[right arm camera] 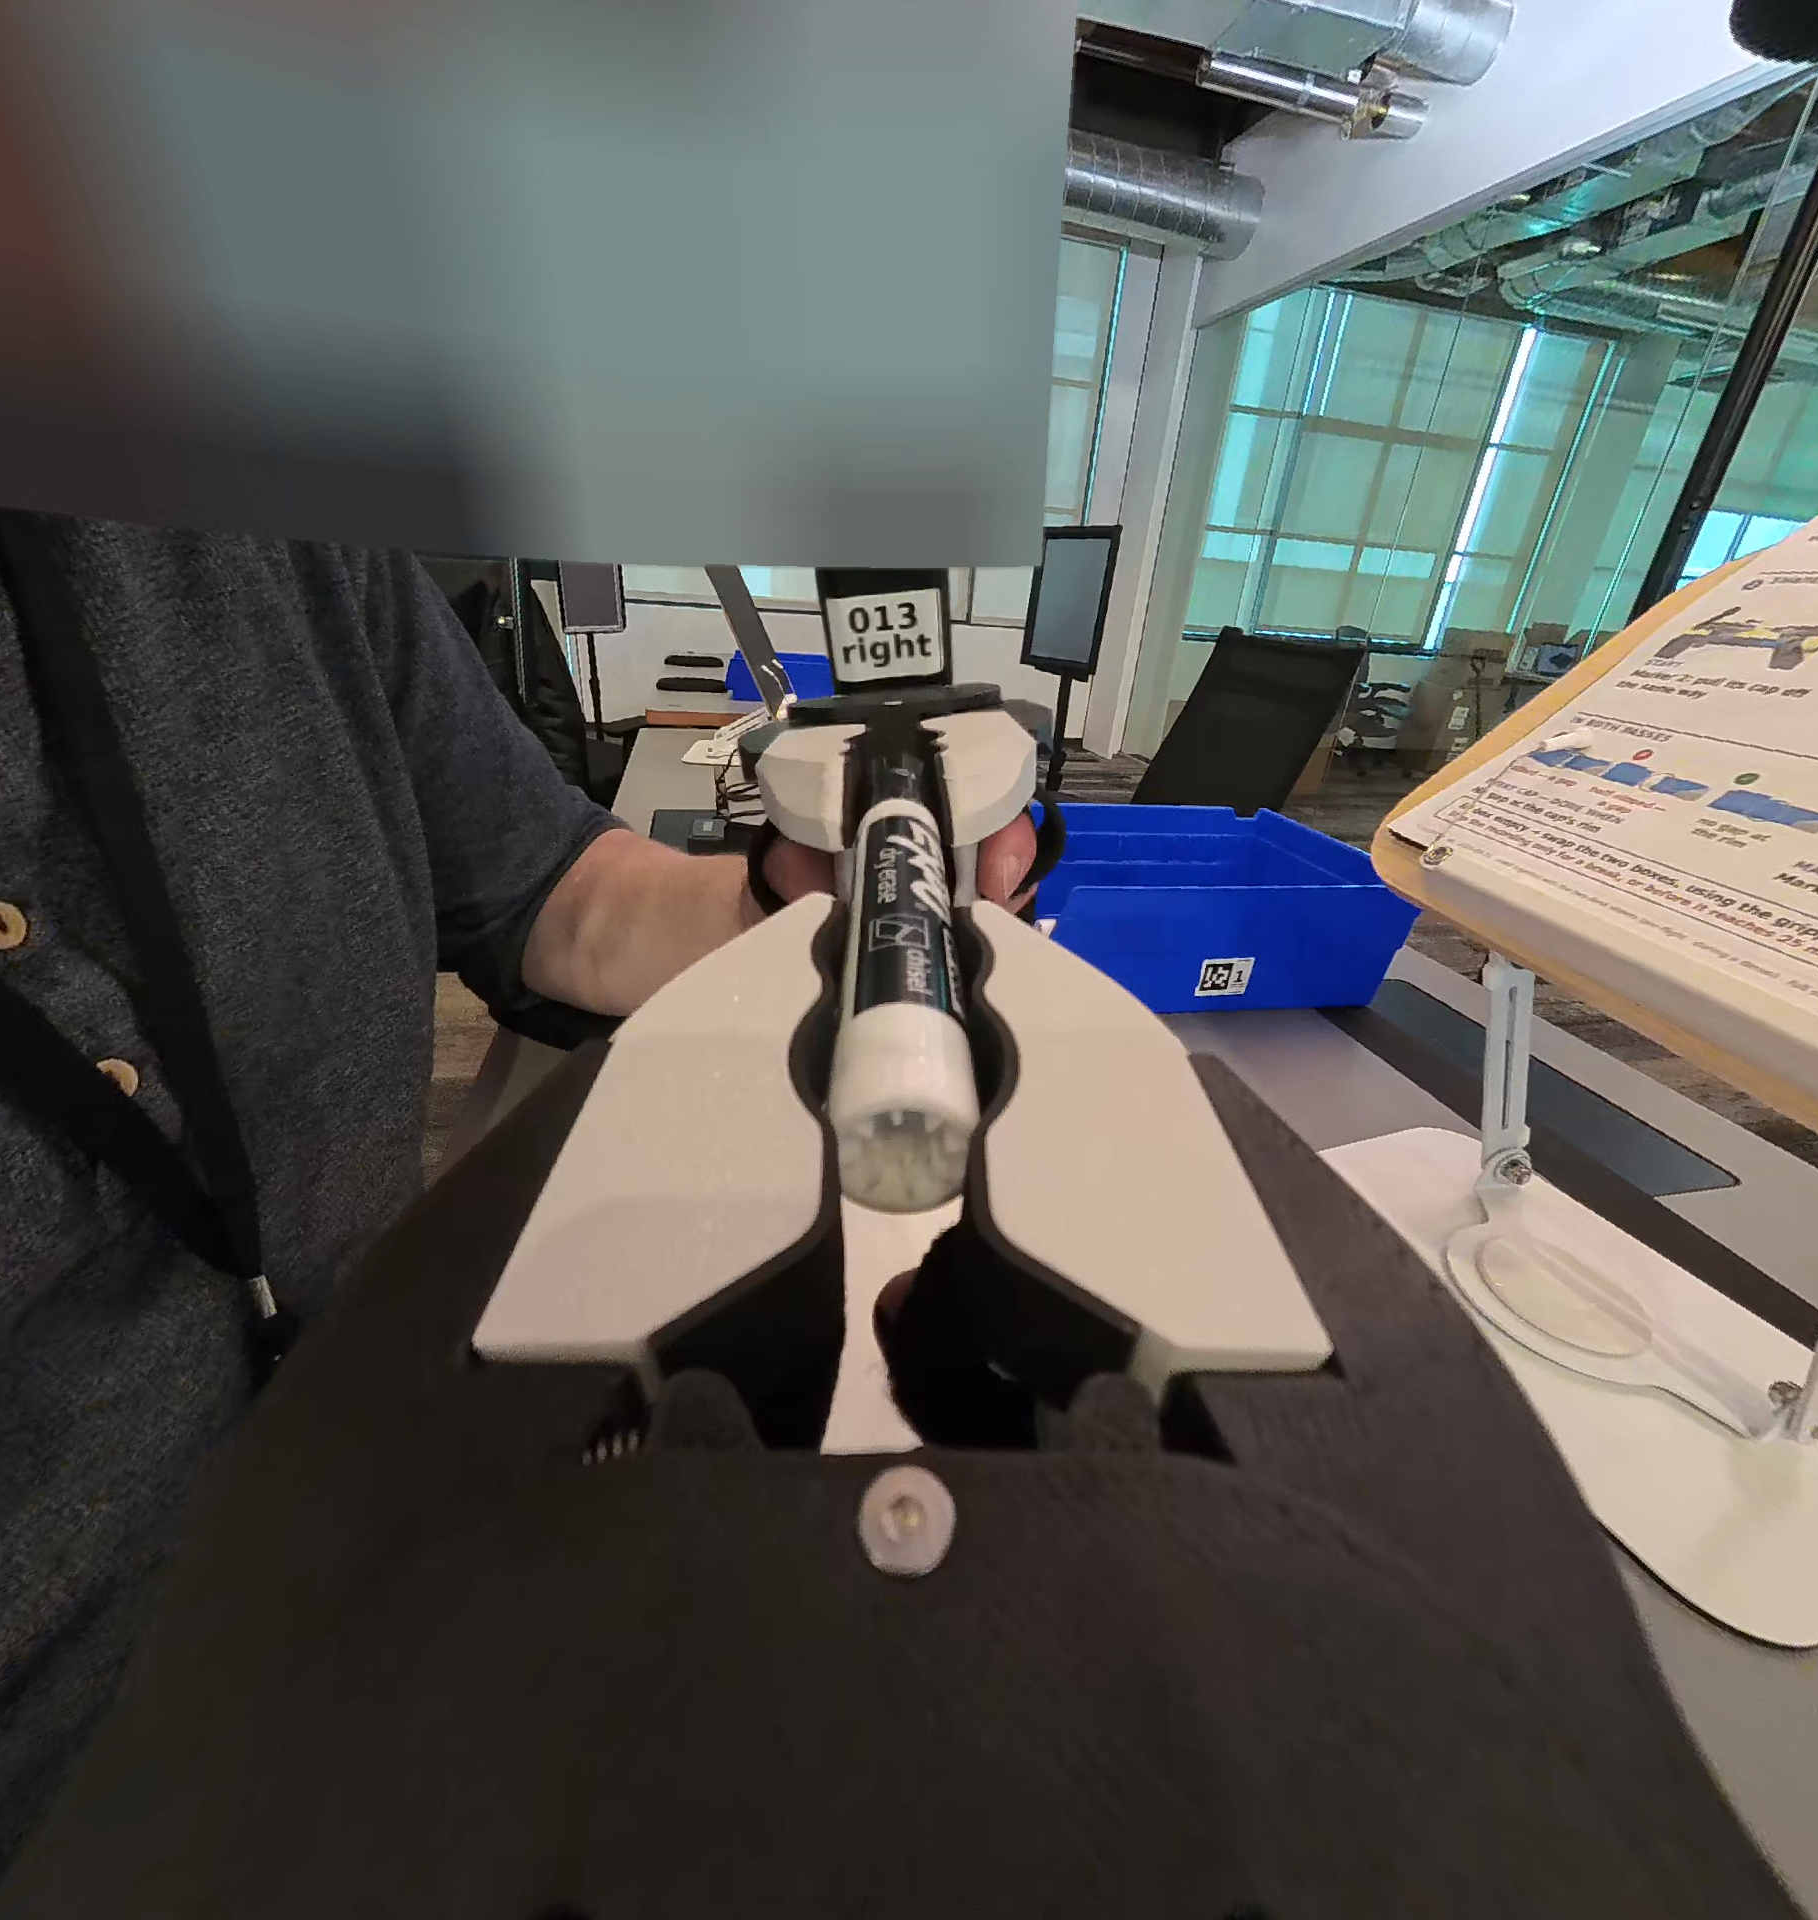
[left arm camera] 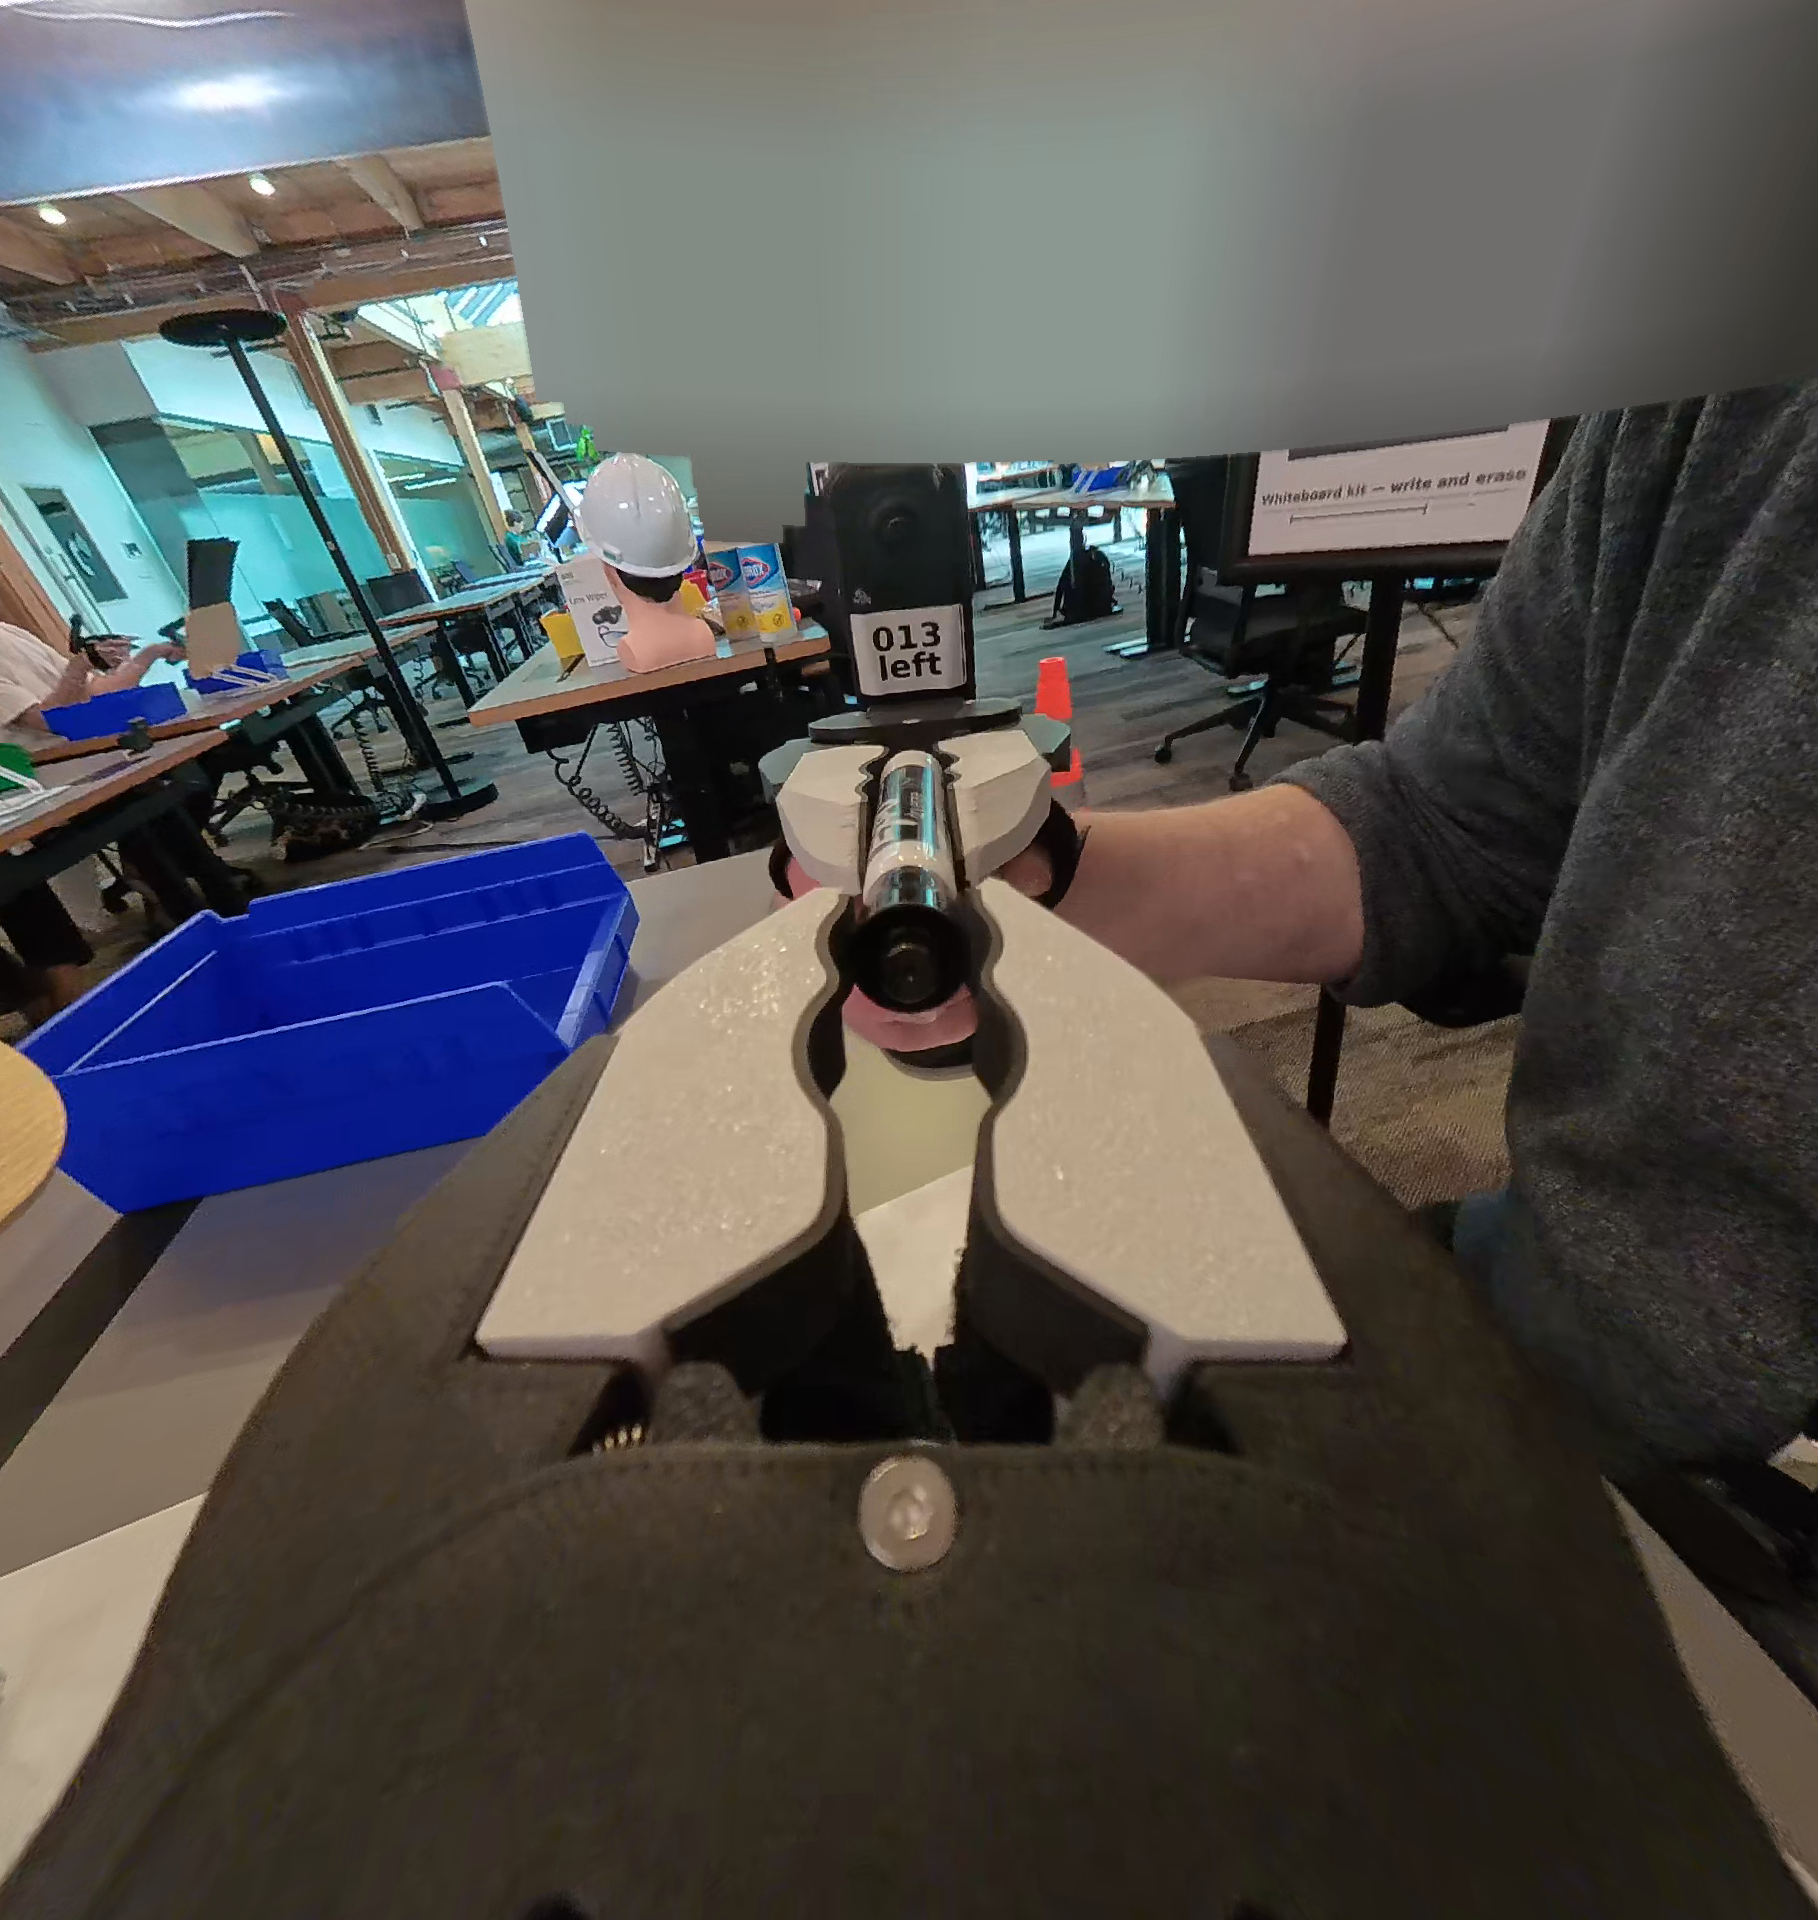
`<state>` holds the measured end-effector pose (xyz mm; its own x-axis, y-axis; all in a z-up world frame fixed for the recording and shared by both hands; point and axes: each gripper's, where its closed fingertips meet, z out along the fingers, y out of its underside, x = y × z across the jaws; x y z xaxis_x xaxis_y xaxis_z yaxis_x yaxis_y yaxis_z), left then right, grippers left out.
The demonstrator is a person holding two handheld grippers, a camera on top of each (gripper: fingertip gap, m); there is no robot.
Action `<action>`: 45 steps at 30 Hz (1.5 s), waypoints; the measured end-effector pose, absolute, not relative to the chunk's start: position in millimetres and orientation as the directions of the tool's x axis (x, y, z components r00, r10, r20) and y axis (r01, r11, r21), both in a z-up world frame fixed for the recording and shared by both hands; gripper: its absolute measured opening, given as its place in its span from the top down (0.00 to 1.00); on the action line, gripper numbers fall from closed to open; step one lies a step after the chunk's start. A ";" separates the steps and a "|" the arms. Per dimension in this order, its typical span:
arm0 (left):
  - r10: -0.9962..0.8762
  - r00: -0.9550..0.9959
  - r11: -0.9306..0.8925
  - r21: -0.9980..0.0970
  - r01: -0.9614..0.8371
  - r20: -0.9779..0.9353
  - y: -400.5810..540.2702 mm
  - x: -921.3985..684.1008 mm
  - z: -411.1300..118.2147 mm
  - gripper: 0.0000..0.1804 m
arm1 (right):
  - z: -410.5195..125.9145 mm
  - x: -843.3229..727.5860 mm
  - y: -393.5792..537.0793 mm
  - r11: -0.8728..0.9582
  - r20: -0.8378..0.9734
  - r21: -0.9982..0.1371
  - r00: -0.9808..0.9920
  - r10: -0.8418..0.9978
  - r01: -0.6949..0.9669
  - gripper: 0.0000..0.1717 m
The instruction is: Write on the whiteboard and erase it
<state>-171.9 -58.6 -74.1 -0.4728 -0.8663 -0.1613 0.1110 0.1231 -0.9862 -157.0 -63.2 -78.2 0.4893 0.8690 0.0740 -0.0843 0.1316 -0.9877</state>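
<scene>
A black-and-white dry-erase marker hangs in the air between my two grippers, which face each other. In the left wrist view, my left gripper is shut on the marker's black cap end, and the right gripper farther off grips the barrel. In the right wrist view, my right gripper is shut on the marker near its white tail end. The left gripper beyond it holds the black cap end. A white board surface shows below, through the gap behind my fingers.
A blue bin sits on the grey table, left of the grippers in the left wrist view; it also shows in the right wrist view. A tilted instruction sheet on a white stand is at the right. The person's forearm reaches in. Less than 4 cm separates the two grippers' tips.
</scene>
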 end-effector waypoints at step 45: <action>-0.878 -0.448 0.265 -0.951 -0.157 -0.171 -31.3 -186.4 -87.8 0.89 | -113.1 -78.5 -74.5 0.020 0.047 -0.999 0.732 0.680 0.046 0.88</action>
<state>-186.4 -31.3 -87.8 -0.4479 -0.8776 -0.1706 -0.1575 0.2653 -0.9512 -78.5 -74.5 -113.1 0.7321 0.6796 0.0471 0.0456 0.0201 -0.9988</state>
